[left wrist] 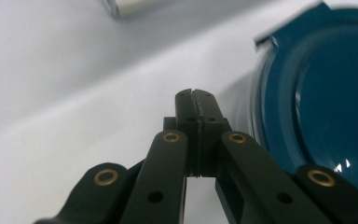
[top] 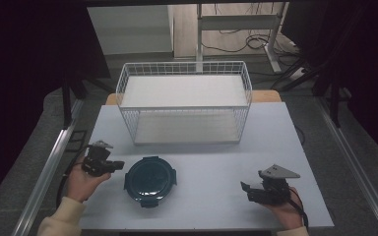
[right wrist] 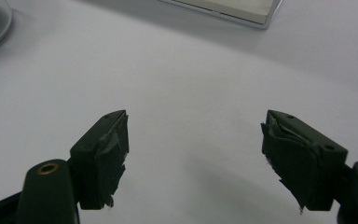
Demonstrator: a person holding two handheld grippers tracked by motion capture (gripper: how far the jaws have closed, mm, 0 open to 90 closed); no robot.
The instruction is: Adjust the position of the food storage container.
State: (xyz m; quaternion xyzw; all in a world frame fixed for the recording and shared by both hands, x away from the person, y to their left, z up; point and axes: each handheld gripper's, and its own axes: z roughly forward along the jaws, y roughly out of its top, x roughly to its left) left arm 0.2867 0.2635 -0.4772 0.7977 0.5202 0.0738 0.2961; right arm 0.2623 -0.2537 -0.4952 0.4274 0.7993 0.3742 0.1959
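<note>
**Teal container beside the closed left gripper**

A round teal lidded container [top: 150,180] is set on the white table [top: 211,196], in front of a white wire basket [top: 184,101]. Just left of it, the left gripper [top: 119,165] is clenched on nothing. Well apart, the right gripper [top: 243,189] is held released, nothing between its jaws.

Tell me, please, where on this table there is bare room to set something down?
The widest free patch lies between the round teal container and the right gripper, in front of the wire basket. A narrow strip stays bare right of the basket, along the table edge. It is tightest between the left gripper and the container.
</note>
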